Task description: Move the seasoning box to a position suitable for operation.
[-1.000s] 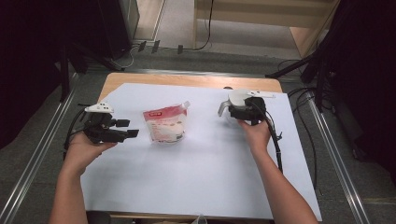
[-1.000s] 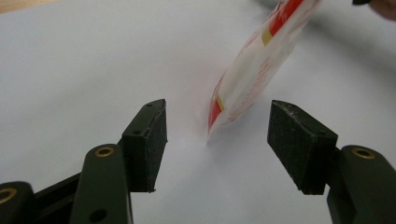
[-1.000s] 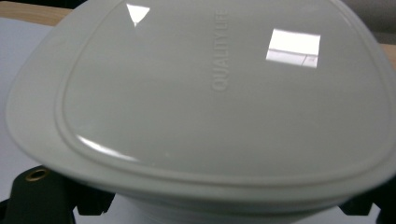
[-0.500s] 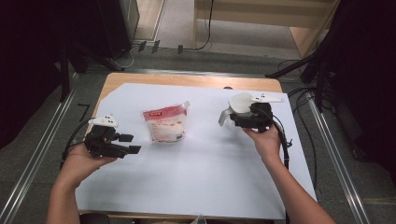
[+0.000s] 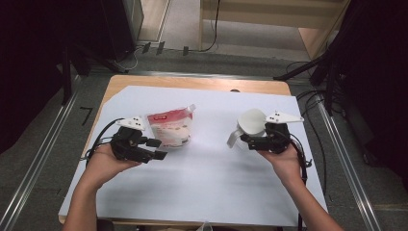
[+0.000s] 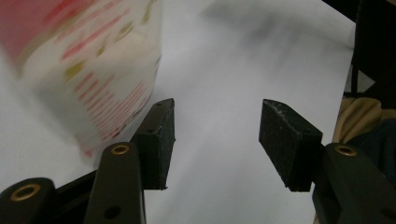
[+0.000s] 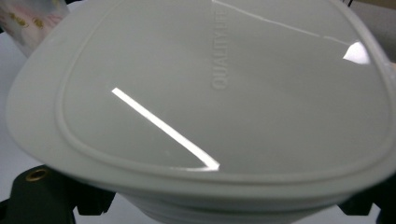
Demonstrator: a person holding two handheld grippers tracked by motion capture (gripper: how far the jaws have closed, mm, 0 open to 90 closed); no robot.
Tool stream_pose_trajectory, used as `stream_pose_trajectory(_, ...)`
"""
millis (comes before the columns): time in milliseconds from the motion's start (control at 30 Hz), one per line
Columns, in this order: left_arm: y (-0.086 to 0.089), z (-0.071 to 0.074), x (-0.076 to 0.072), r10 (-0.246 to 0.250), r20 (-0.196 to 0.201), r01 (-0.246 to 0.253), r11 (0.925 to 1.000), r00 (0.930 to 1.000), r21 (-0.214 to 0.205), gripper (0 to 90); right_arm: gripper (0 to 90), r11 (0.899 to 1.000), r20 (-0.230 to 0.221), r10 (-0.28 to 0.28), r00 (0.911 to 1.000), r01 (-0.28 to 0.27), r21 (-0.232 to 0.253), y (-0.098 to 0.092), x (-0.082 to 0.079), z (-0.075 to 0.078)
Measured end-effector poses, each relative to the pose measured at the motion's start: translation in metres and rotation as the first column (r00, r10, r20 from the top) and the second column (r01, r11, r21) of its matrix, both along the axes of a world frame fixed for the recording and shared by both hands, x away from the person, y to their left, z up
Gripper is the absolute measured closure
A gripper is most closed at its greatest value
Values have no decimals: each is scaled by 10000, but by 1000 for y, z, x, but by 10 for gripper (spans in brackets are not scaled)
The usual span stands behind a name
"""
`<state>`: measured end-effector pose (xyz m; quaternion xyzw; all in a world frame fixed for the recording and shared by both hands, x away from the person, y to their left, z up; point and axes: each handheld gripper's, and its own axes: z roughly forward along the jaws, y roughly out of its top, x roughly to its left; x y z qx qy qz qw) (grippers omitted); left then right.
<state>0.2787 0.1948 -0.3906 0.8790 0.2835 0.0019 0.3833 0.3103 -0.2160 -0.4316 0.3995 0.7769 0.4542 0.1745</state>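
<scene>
Carrying the white lidded container [image 5: 251, 124], gripped near the tabletop's right edge, the right gripper [image 5: 252, 140] holds its fingers shut on it. The left gripper [image 5: 155, 149], fingers half-open, closing and empty, must next grasp the pouch [image 5: 169, 127] just beside it, left of centre.

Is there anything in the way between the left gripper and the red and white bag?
No. The left gripper sits right beside the bag, its fingers apart with just bare white sheet between them. They have just been closing. The bag's corner lies outside one finger, not between them.
</scene>
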Motion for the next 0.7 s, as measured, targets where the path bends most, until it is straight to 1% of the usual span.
stream_pose_trajectory(33, -4, 3, 1, -121, 13, 121, 9999, 9999, -34, 457, 140, 10000, -25, 56, 10000, -56, 8, -2, -3, -1)
stream_pose_trajectory(100, -12, 8, 2, -287, 292, 291, 9995, 9992, -119, 454, 140, 9999, -161, 141, 9998, -141, -32, -5, -6, -3)
stream_pose_trajectory(167, -21, 10, 5, -433, 355, 439, 9989, 9984, -179, 451, 139, 9998, -240, 156, 9996, -158, -76, -7, -10, -4)
stream_pose_trajectory(233, -33, 12, 7, -774, 851, 779, 9970, 9934, -28, 423, 140, 9999, -322, 153, 9994, -153, -8, -10, -14, -3)
stream_pose_trajectory(267, -33, 12, 7, -774, 851, 779, 9970, 9934, -28, 422, 140, 9998, -354, 182, 9992, -181, 10, -10, -16, -3)
stream_pose_trajectory(300, -44, 12, 10, -1066, 917, 1080, 9941, 9901, -106, 421, 140, 9998, -329, 198, 9993, -199, -4, -11, -18, -2)
stream_pose_trajectory(333, -50, 11, 13, -1172, 869, 1185, 9929, 9893, -99, 420, 140, 9997, -287, 240, 9993, -239, 19, -11, -20, -2)
stream_pose_trajectory(367, -55, 10, 15, -1245, 859, 1250, 9922, 9885, -12, 420, 139, 9996, -332, 278, 9991, -278, 11, -11, -22, -2)
stream_pose_trajectory(433, -66, 5, 19, -1401, 764, 1397, 9901, 9872, 101, 421, 140, 9991, -286, 417, 9987, -419, -81, -9, -24, -3)
stream_pose_trajectory(467, -71, 2, 20, -1495, 672, 1505, 9886, 9865, -96, 424, 140, 9987, -303, 502, 9983, -505, -102, -8, -25, -4)
stream_pose_trajectory(500, -71, 2, 20, -1495, 672, 1505, 9886, 9865, -96, 432, 140, 9987, -303, 502, 9983, -505, -102, -8, -25, -4)
stream_pose_trajectory(533, -75, -3, 21, -1637, 691, 1674, 9845, 9841, -520, 442, 140, 9979, -396, 634, 9972, -639, -112, -5, -27, -6)
stream_pose_trajectory(567, -78, -5, 21, -1667, 675, 1707, 9836, 9837, -580, 444, 140, 9974, -384, 700, 9968, -705, -137, -3, -27, -8)
stream_pose_trajectory(600, -79, -6, 21, -1692, 710, 1729, 9837, 9830, -488, 444, 140, 9964, -414, 824, 9957, -831, -152, -2, -28, -10)
stream_pose_trajectory(633, -79, -6, 21, -1692, 710, 1729, 9837, 9830, -488, 447, 140, 9964, -414, 824, 9957, -831, -152, -2, -28, -10)
stream_pose_trajectory(667, -82, -8, 21, -1678, 744, 1706, 9848, 9830, -333, 447, 140, 9956, -409, 900, 9951, -910, -217, -1, -28, -11)
stream_pose_trajectory(700, -86, -12, 22, -1661, 763, 1679, 9856, 9831, -175, 449, 139, 9934, -467, 1089, 9930, -1103, -306, 4, -29, -15)
